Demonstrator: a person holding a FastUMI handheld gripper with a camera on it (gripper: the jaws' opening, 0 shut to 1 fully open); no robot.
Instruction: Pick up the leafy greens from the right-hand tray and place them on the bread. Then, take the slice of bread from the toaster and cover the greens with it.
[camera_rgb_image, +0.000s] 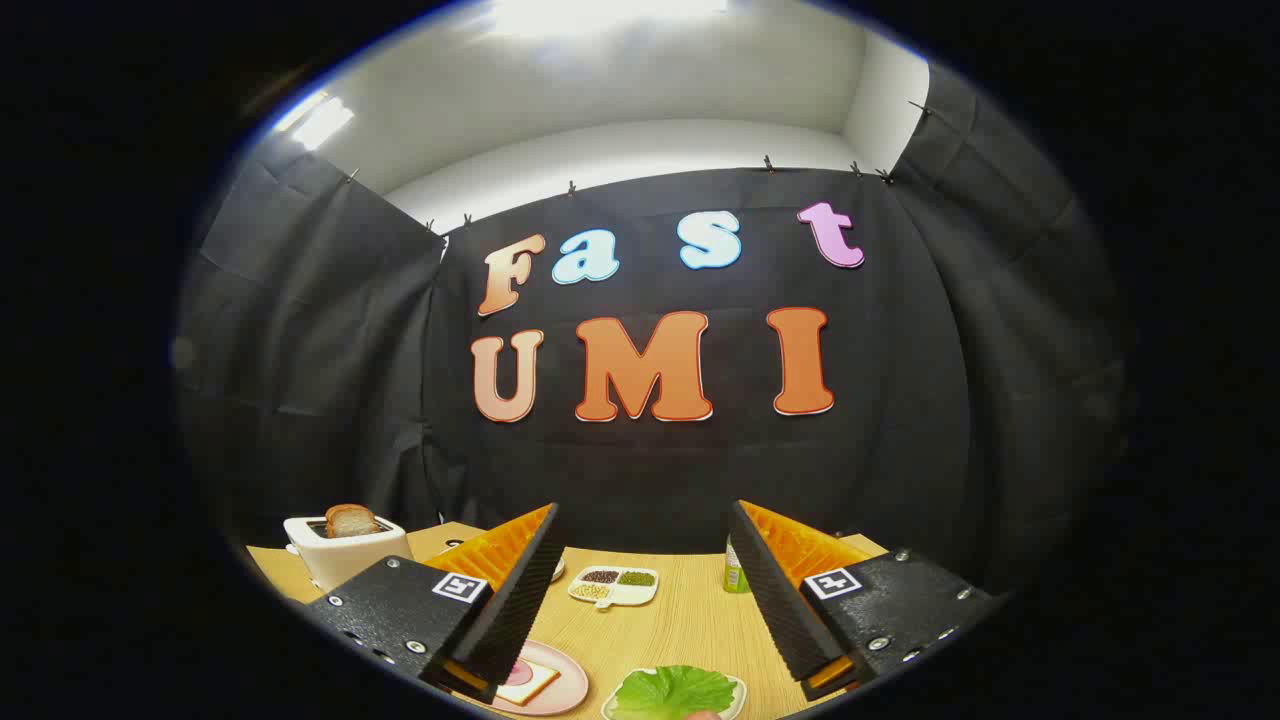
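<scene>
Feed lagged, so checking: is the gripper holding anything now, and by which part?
Nothing is held. The gripper is open above the wooden table, fingers apart, with the green leafy lettuce lying untouched in its white tray.

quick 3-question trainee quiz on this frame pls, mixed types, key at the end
1. True or false: the gripper is shut on the leafy greens.
2. Where is the second bread slice? A) in the toaster B) on the pink plate C) in the divided dish
3. Fill in: the greens lie on a white ___, between the open fingers and below them.

Key: 1 false; 2 A; 3 tray
</scene>
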